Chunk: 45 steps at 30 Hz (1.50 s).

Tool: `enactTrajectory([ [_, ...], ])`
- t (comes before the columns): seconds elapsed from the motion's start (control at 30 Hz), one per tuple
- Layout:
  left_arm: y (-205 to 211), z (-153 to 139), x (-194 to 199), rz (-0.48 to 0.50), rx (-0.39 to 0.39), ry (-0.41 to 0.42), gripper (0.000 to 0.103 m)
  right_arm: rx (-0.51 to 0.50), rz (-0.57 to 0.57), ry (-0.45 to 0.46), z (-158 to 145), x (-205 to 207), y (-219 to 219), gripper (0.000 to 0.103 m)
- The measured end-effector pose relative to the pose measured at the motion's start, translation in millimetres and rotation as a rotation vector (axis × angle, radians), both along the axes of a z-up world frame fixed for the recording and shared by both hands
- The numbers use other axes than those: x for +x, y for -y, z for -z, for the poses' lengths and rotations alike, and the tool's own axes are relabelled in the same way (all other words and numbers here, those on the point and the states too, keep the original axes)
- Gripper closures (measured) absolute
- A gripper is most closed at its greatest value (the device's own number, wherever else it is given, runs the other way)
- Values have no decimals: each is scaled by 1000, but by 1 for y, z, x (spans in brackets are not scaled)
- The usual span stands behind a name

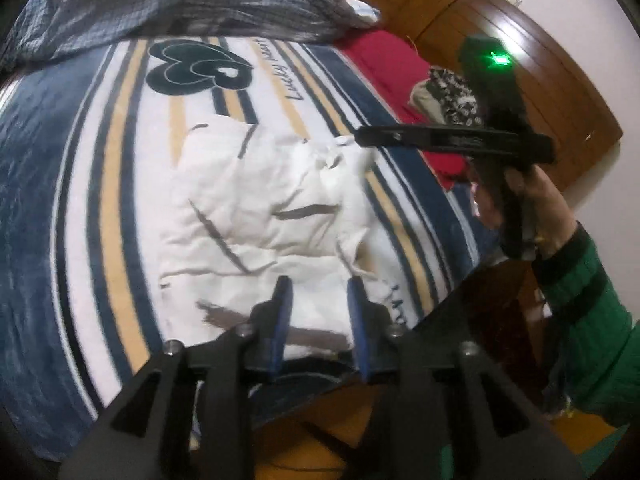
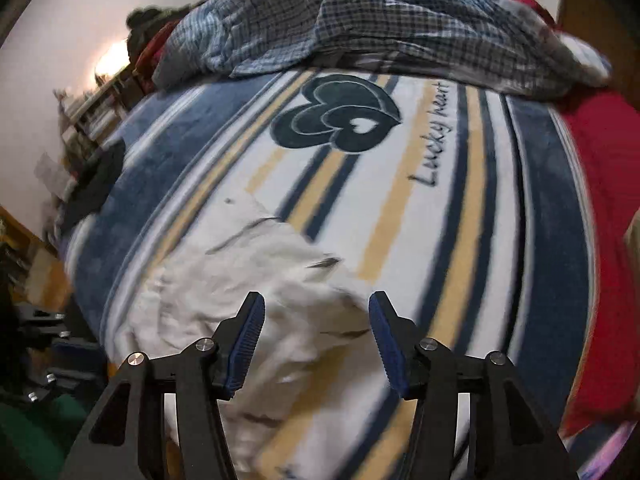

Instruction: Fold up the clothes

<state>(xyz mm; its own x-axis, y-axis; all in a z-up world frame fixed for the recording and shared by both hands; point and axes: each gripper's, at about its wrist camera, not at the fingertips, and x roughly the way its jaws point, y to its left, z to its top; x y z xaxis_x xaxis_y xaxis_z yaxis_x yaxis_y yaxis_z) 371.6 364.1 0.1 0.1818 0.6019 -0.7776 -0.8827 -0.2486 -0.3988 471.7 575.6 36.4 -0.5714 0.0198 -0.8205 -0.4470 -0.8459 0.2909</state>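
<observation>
White garment (image 1: 264, 216), creased and partly folded, lies on the striped blanket (image 1: 104, 184) covering the bed, with a checked shirt (image 2: 340, 20) heaped at the far edge. Left gripper (image 1: 320, 286): jaws narrowly apart, nothing between them, poised over the garment's near hem. Right gripper (image 2: 316, 304): jaws about half open, empty, above the garment's right portion. Judged step: between folds, both ends released. The next move calls for pinching two matching edges and carrying them across evenly, since loose cloth slumps. No containers are visible.
</observation>
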Motion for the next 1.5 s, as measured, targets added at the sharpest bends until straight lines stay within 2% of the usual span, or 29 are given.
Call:
enactTrajectory([
  [0.03, 1, 2, -2, -8, -7, -13, 71, -31, -20, -30, 2, -2, 12, 48],
  [0.07, -1, 8, -5, -14, -22, -15, 62, -53, -36, -38, 6, -5, 24, 46],
  [0.1, -3, 15, -7, -10, -45, -25, 49, -77, -56, -23, 14, -10, 34, 45],
  [0.13, -6, 24, -8, -8, -69, -56, 49, -82, -73, 26, 30, -17, 45, 44],
  [0.17, -11, 38, -6, -5, -100, -145, 51, -69, -83, 97, 50, -24, 54, 44],
  [0.2, -12, 53, -7, 10, -139, -189, 48, -53, -85, 166, 68, -28, 60, 44],
  [0.23, -17, 69, -8, 28, -193, -197, 49, -35, -78, 233, 85, -30, 62, 44],
  [0.27, -21, 84, -10, 38, -238, -211, 51, -21, -59, 267, 94, -29, 62, 44],
  [0.3, -21, 92, -11, 29, -254, -238, 51, -22, -18, 264, 93, -23, 58, 44],
  [0.37, -22, 92, -11, 38, -247, -240, 51, -50, 83, 243, 84, -9, 49, 44],
  [0.43, -19, 72, -10, 64, -199, -206, 50, -59, 173, 193, 68, 7, 49, 44],
  [0.5, -15, 48, -4, 83, -132, -192, 46, -50, 252, 183, 53, 18, 62, 40],
  [0.53, -13, 38, -1, 84, -115, -206, 41, -38, 270, 181, 49, 21, 73, 38],
  [0.57, -12, 28, 3, 85, -98, -220, 24, -34, 282, 176, 46, 23, 84, 37],
  [0.6, -10, 19, 6, 85, -84, -229, 13, -50, 298, 165, 46, 25, 93, 37],
  [0.7, -5, 6, 13, 86, -96, -219, 11, -126, 360, 135, 49, 30, 120, 37],
  [0.77, -2, 4, 18, 79, -114, -222, 10, -151, 379, 167, 56, 27, 138, 37],
  [0.83, 2, 3, 22, 60, -127, -227, 9, -120, 393, 212, 60, 23, 152, 36],
  [1.0, 11, 11, 30, 29, -165, -240, 8, -90, 376, 255, 61, 25, 169, 36],
  [1.2, 12, 23, 40, 25, -230, -316, 8, 73, 327, 328, 54, 22, 184, 36],
  [1.27, 10, 23, 39, 19, -261, -343, 8, 103, 308, 339, 53, 21, 186, 36],
  [1.5, -8, 13, 38, 48, -270, -385, 8, 115, 277, 329, 44, 18, 172, 36],
])
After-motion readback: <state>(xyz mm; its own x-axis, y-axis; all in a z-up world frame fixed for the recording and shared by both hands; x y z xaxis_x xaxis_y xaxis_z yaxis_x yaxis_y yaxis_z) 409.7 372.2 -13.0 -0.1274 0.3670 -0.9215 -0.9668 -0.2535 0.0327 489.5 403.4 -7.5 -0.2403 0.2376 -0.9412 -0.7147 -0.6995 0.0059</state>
